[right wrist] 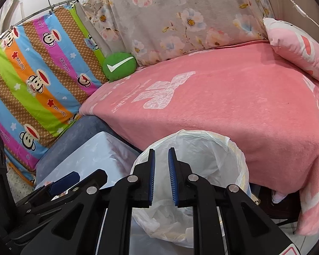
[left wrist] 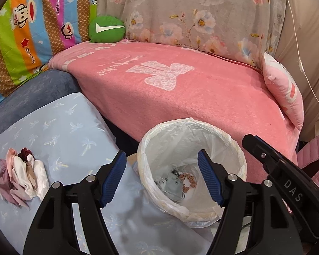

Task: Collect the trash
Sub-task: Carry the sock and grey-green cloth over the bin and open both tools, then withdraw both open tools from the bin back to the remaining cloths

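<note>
A small bin with a white plastic liner [left wrist: 234,148] stands beside the pink-covered sofa; it also shows in the right wrist view [right wrist: 219,148]. Inside lie a grey face mask [left wrist: 172,186] and a brownish scrunchie [left wrist: 189,181]. My left gripper [left wrist: 161,178] is open and empty, hovering over the bin's near-left rim. A pile of pink, white and maroon scrunchies [left wrist: 21,178] lies on the light blue cloth [left wrist: 63,127] to the left. My right gripper [right wrist: 161,176] is over the bin, its jaws nearly closed with a narrow gap and nothing between them.
A pink blanket [left wrist: 180,89] covers the sofa seat behind the bin. A green check-mark cushion [left wrist: 106,29] and a pink pillow [left wrist: 285,91] rest on it. A colourful monkey-print cover [left wrist: 27,31] hangs at the left.
</note>
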`<state>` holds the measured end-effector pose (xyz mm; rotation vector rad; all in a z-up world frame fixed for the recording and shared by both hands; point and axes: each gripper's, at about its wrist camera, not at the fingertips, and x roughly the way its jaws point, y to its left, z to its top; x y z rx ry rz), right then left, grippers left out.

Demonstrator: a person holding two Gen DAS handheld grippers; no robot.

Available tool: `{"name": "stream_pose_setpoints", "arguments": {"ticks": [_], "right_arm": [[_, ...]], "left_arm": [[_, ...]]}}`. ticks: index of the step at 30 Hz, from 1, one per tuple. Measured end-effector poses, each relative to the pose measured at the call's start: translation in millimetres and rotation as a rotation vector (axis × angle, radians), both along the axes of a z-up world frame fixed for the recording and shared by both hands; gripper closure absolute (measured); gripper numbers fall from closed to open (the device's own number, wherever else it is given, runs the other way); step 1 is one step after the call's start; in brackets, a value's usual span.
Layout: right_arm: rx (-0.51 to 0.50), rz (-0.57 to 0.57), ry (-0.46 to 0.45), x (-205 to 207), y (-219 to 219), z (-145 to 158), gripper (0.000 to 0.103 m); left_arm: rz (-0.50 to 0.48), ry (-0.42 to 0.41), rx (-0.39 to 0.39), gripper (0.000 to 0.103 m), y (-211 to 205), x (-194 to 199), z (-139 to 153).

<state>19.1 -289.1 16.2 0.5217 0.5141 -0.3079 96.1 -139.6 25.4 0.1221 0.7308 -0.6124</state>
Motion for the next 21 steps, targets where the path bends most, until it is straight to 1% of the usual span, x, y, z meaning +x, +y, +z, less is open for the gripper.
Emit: {"name": "stream_pose_setpoints", "arguments": {"ticks": [10,21], "right_arm": [[-0.005,0.066,0.009,8.6,27.7,1.5,0.084],[-0.033,0.149,0.028,19.3,72.3,2.5,0.084]], "left_arm": [[0.071,0.006,-0.018,0.037,30.1,4.4,1.8],[0.158,0.014,-0.032,0.037,72.7,7.6,-0.6]]}}
